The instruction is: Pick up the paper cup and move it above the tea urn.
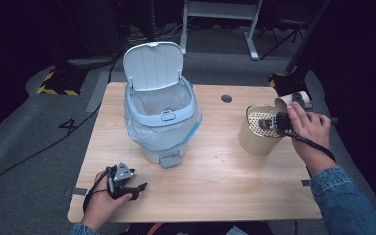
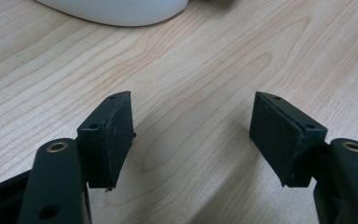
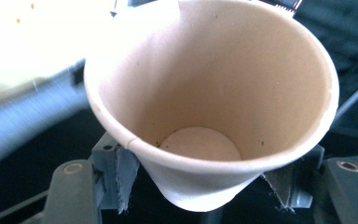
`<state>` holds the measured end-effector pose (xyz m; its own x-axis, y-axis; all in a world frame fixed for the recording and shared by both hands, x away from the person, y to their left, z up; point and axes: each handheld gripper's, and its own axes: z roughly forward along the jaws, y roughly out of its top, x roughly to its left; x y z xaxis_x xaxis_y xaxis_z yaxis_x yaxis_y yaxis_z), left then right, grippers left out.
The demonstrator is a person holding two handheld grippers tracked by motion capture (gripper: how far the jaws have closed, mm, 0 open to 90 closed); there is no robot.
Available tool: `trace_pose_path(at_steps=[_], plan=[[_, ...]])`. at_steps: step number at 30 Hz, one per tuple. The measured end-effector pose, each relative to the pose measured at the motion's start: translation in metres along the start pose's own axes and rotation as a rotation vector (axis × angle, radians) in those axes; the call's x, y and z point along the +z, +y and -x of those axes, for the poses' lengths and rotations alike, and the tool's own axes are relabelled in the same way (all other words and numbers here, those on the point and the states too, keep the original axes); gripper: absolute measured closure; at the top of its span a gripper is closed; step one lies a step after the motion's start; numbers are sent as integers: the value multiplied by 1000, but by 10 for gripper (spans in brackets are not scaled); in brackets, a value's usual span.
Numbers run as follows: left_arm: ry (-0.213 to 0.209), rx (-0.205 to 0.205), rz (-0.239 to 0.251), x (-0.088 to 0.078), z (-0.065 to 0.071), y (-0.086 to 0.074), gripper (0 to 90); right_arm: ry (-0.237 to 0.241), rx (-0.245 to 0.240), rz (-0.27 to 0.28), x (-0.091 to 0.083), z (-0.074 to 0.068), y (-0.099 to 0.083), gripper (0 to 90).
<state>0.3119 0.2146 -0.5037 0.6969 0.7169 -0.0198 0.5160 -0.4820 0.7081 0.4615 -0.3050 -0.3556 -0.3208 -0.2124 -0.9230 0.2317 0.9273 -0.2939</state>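
Tongs first: the left tongs (image 1: 136,188) sit at the near left corner of the worktop (image 1: 215,191), lying low on the wood with the hand wrapped around the handle. In the left gripper view the two black pads stand wide apart with nothing but bare wood grain between them, plus the white curved base of the bin at the top edge.

Right tongs (image 1: 280,122) are over on the far right side, held up off the worktop and clamped on a paper cup (image 3: 209,107). In the right gripper view you're looking straight down into the cup's mouth, with a pad pressed against its outside wall on each side, near the bottom end. The cup's inside looks empty, just a pale round base and a few tiny specks on the wall. From the high view the cup is tipped on its side, right at the rim of a tan container (image 1: 258,134) that has a perforated insert sitting in its top.

Farther back, around the middle of the worktop, stands a light blue pedal bin (image 1: 162,122) with its lid flipped up and a clear bag lining it, well apart from both hands.
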Motion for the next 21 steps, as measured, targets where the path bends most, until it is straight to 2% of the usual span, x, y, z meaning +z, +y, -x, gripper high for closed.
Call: trace_pose_path(at_steps=[7,8,11,12,17,21], plan=[[1,0,0,0,0,0,309,125,304,84,3,10,-20,337],[0,-1,1,0,0,0,309,150,366,105,4,12,-23,336],[0,0,0,0,0,0,309,205,501,137,4,13,-29,334],[0,0,1,0,0,0,309,233,560,154,4,13,-31,333],[0,0,0,0,0,0,309,296,778,204,4,13,-38,331],[0,1,0,0,0,0,309,370,941,253,5,13,-44,332]])
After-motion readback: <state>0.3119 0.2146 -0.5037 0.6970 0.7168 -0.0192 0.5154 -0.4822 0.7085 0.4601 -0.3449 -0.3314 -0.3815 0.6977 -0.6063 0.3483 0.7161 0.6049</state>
